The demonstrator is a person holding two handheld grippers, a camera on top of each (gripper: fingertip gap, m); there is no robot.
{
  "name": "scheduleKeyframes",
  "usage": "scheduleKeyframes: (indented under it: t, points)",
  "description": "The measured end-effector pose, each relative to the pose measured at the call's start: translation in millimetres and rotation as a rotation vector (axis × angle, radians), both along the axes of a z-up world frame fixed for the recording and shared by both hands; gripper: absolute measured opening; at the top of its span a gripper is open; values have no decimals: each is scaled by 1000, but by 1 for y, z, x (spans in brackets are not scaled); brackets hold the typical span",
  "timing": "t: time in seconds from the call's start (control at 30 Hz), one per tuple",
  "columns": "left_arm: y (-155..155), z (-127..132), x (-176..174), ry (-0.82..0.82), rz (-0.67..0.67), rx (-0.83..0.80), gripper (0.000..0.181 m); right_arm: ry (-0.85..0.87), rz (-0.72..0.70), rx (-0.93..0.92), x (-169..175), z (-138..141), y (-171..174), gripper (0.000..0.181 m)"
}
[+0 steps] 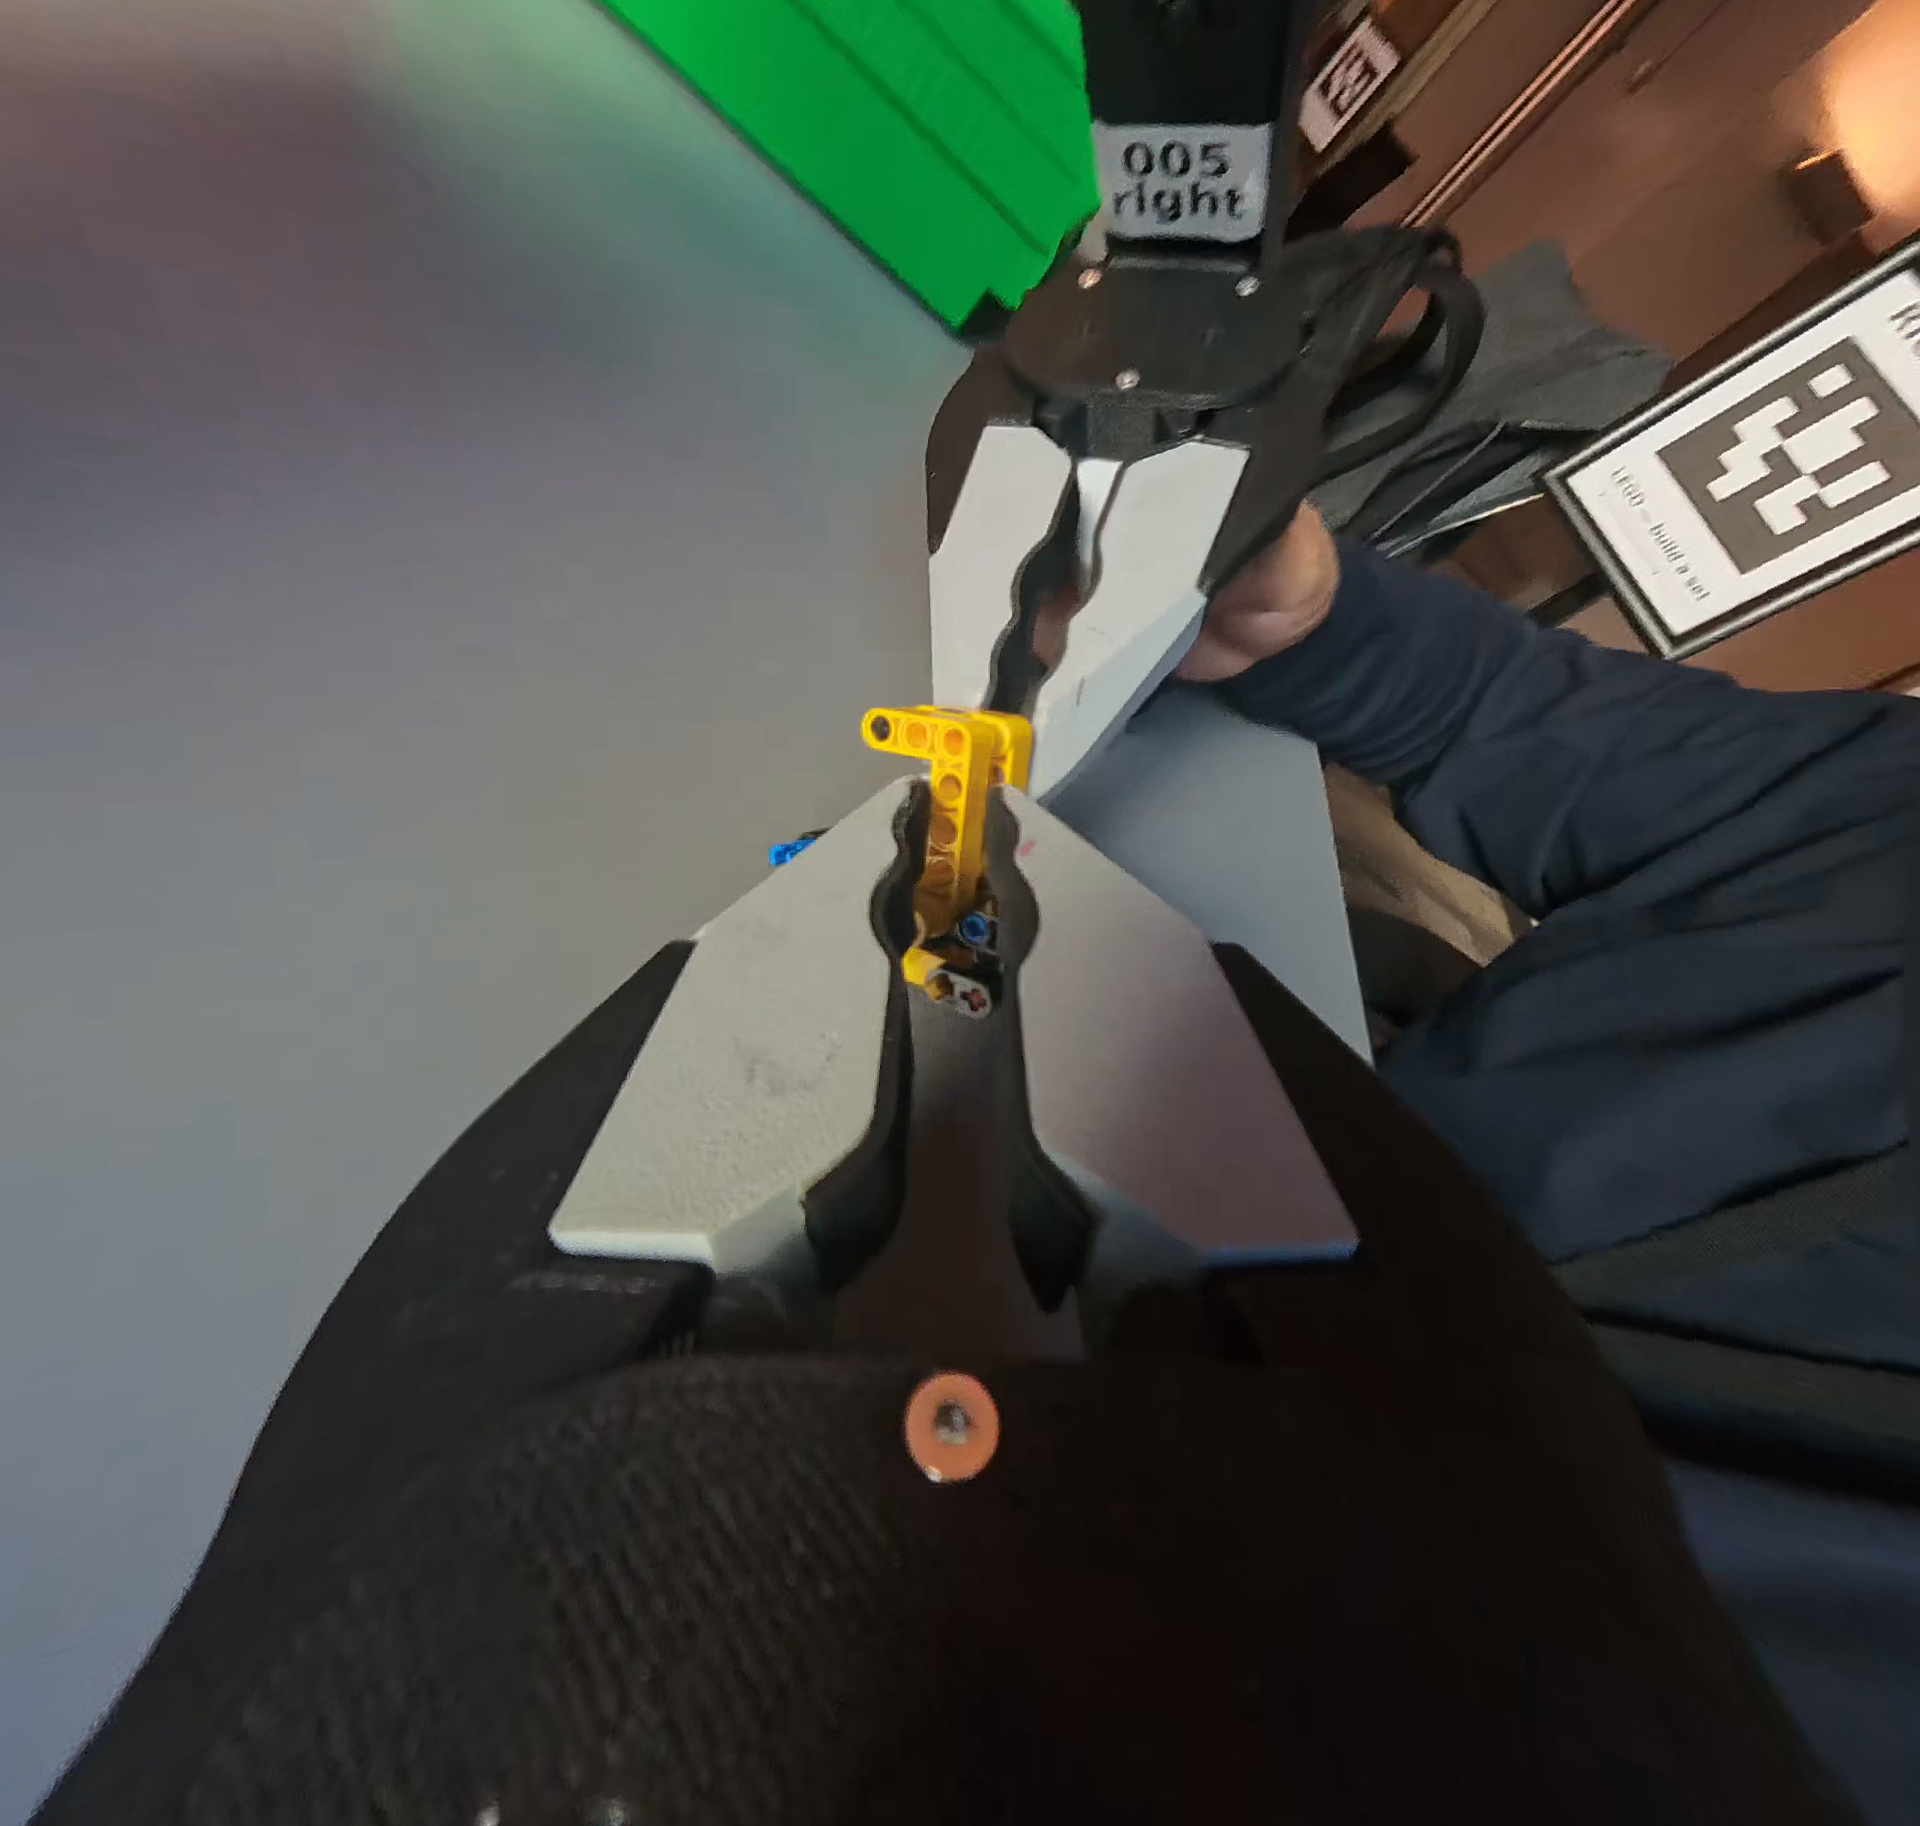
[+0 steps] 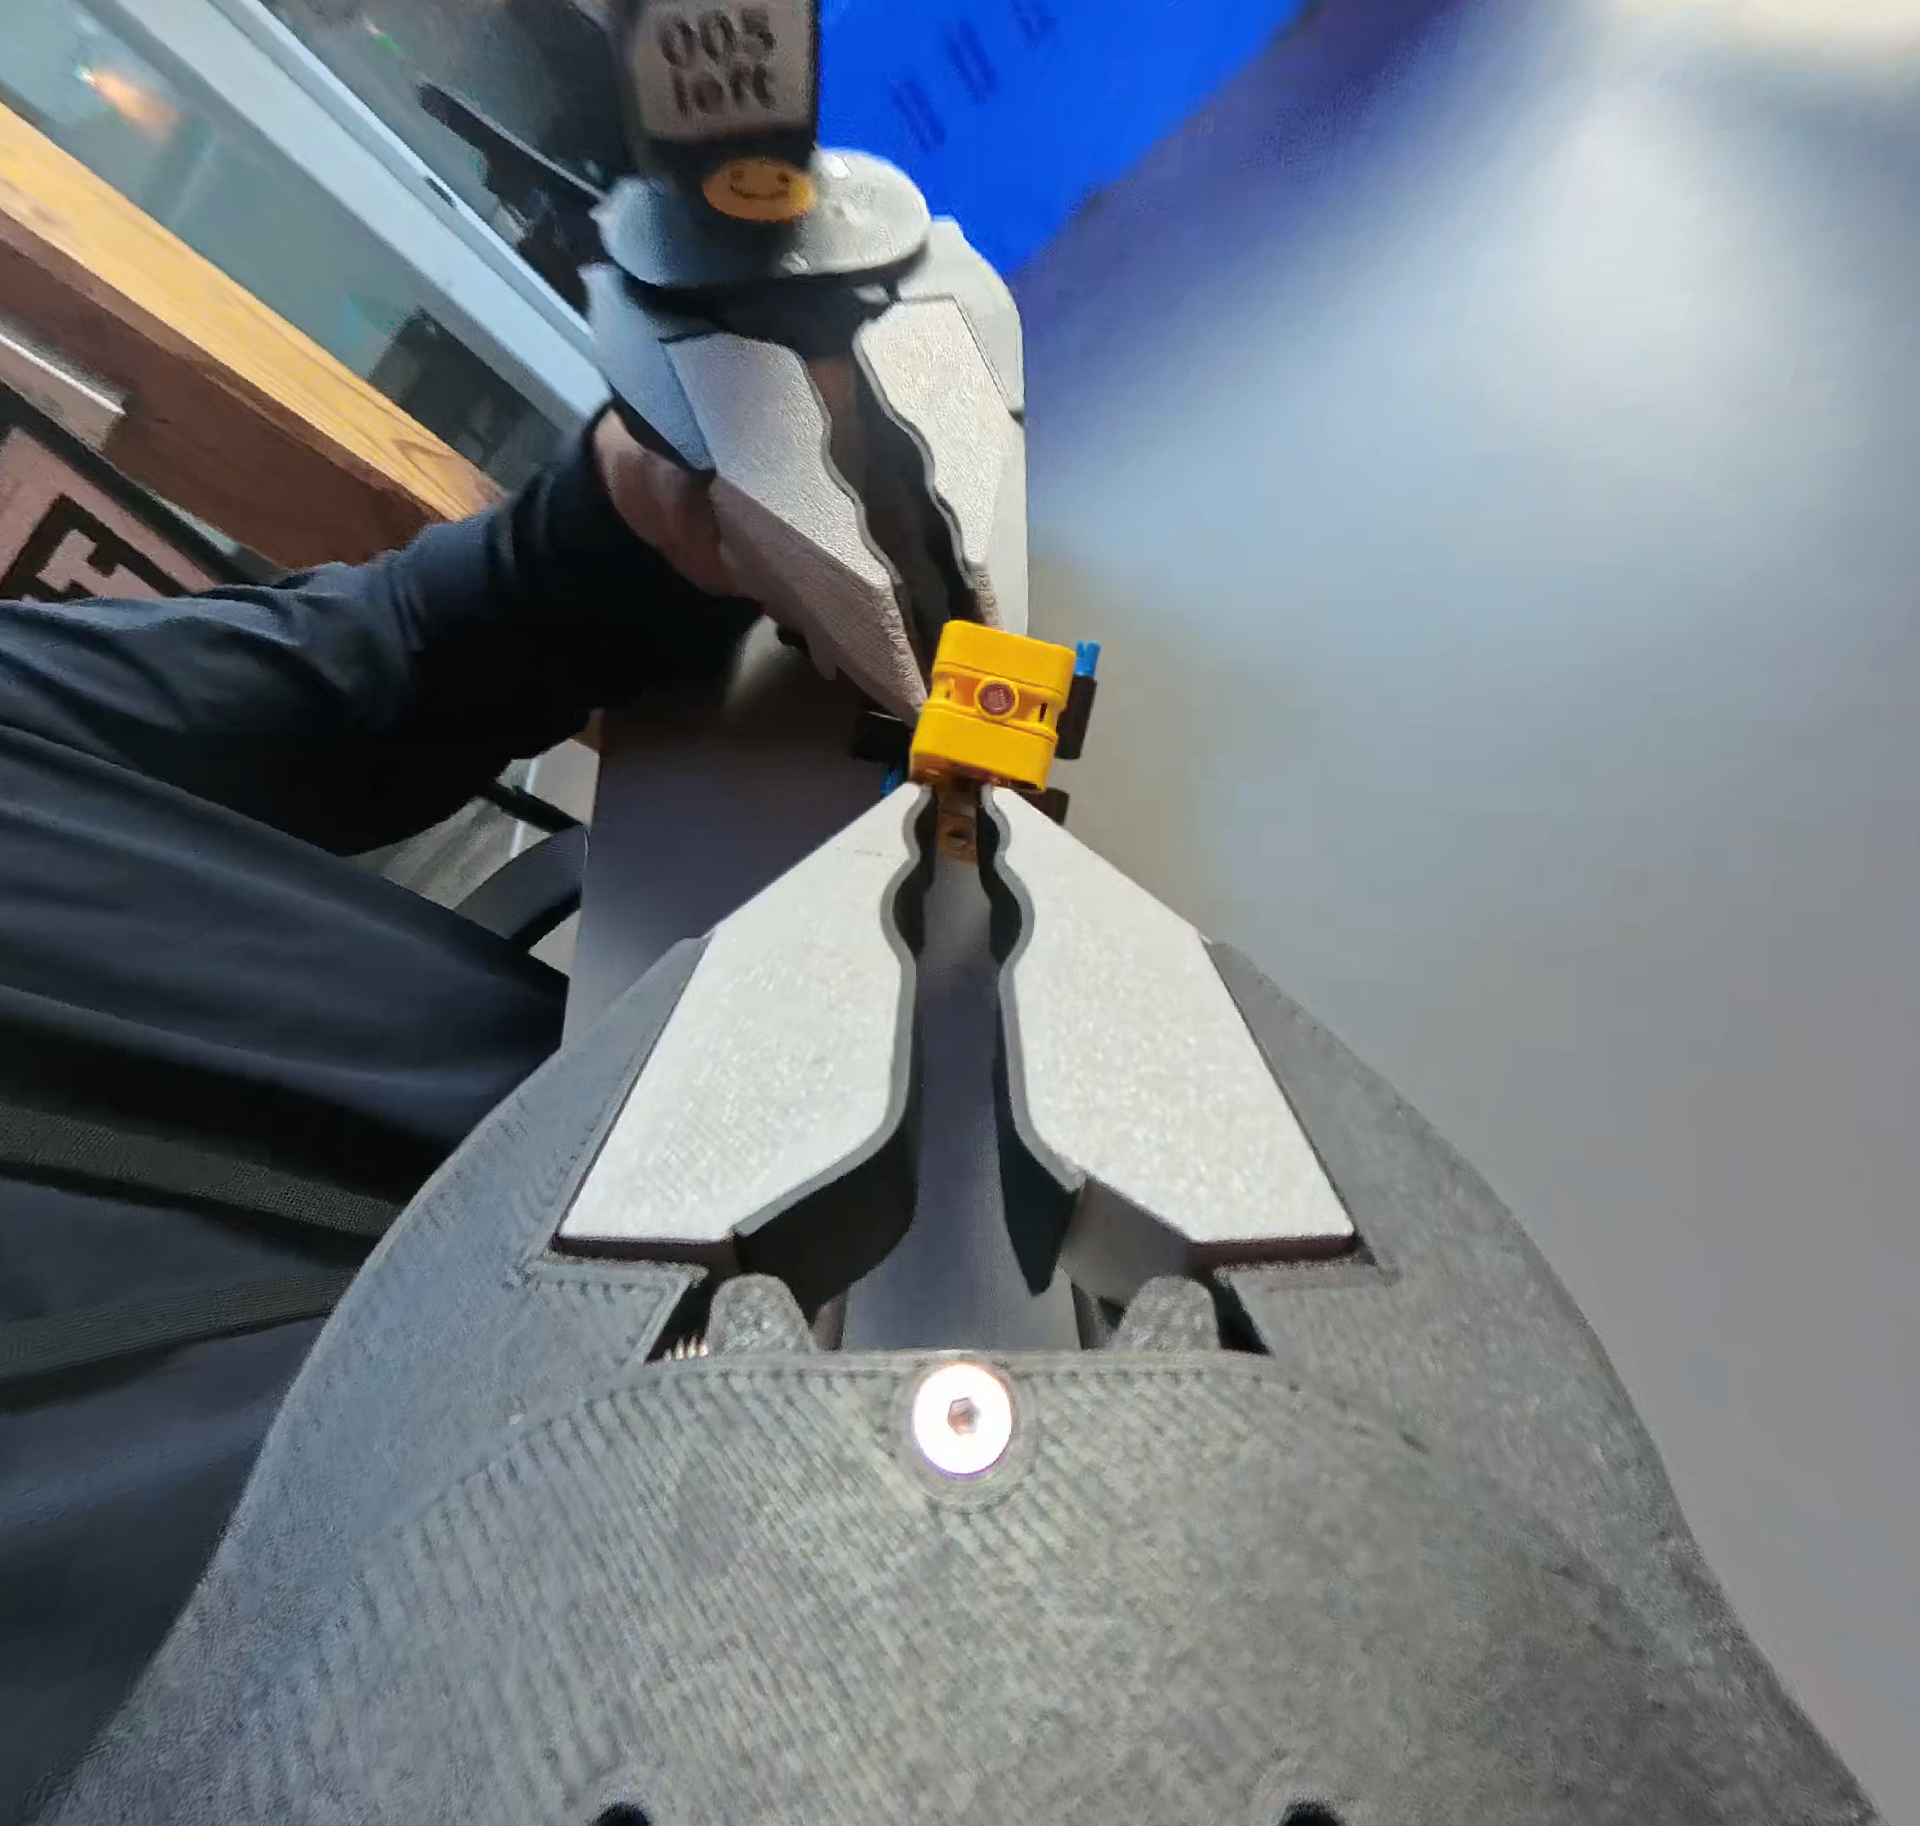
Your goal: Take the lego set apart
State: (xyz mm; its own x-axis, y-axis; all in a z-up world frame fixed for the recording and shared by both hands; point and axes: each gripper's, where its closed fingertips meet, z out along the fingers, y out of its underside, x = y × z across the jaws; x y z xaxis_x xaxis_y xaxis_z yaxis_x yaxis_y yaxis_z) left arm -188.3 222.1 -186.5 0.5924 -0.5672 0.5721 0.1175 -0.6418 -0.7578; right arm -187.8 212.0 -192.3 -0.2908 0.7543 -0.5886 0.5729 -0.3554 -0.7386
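Note:
The lego set (image 1: pixel 951 737) is a small yellow beam assembly with blue and black pins, held in the air between both grippers. My left gripper (image 1: pixel 956 789) is shut on its lower part, and an L-shaped yellow beam sticks out past the fingertips. My right gripper (image 1: pixel 1023 737) comes in from above with its tips at the beam's right corner. In the right wrist view, my right gripper (image 2: pixel 954 800) is shut on a thin part under the yellow block (image 2: pixel 992 701). The left gripper (image 2: pixel 951 654) meets the block from the far side.
A grey table (image 1: pixel 416 737) lies below. A green bin (image 1: pixel 883 62) and a blue bin (image 2: pixel 1039 41) stand at its far parts. A framed black-and-white marker card (image 1: pixel 1766 457) and dark cloth sit off the table's edge. The person's dark sleeves (image 1: pixel 1558 789) reach in from that side. The grippers are tip to tip, or close to it.

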Motion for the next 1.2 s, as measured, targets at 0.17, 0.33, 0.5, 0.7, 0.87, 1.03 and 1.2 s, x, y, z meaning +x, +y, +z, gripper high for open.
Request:
scheduleKeyframes:
  t: [0.17,0.33,0.5,0.7,0.87,1.03,1.2]
  points:
    - [-2,18,-2,-43,53,124,8,131,-16,64,-2,17,1,3]
    - [4,26,-6,14,183,225,8,176,-14,16,2,28,3,26]
    - [5,30,4,85,206,305,8,236,-86,48,-1,39,13,14]
    - [4,30,12,182,212,372,8,278,-95,146,-1,46,9,16]
    - [2,36,6,161,236,389,7,261,-77,140,5,44,10,5]
    - [3,36,8,169,244,399,7,259,-97,101,7,46,12,5]
    - [3,39,8,63,242,358,7,258,-97,179,8,47,13,4]
